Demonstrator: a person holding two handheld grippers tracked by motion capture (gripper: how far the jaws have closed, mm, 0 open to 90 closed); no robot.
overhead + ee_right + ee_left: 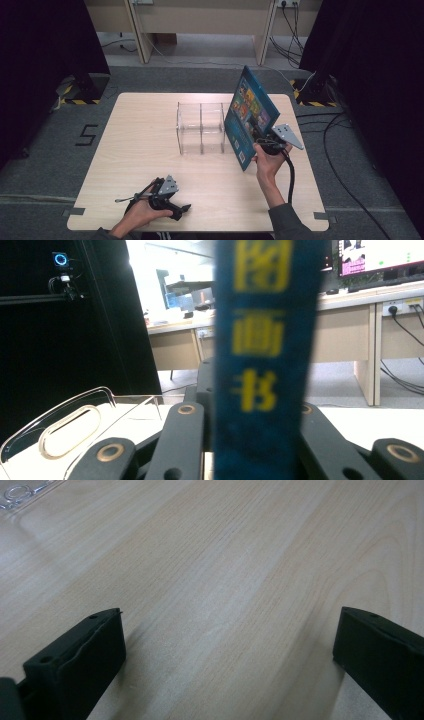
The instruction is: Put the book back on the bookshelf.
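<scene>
I have the right gripper (266, 141) pinching the blue book (248, 116) by its spine, holding it upright just beside the clear acrylic rack (201, 128), probably to slot it in, while my left gripper (172, 207) rests spread and idle, well short of the rack.

Even overhead light; blurred book (265, 360) spine
</scene>
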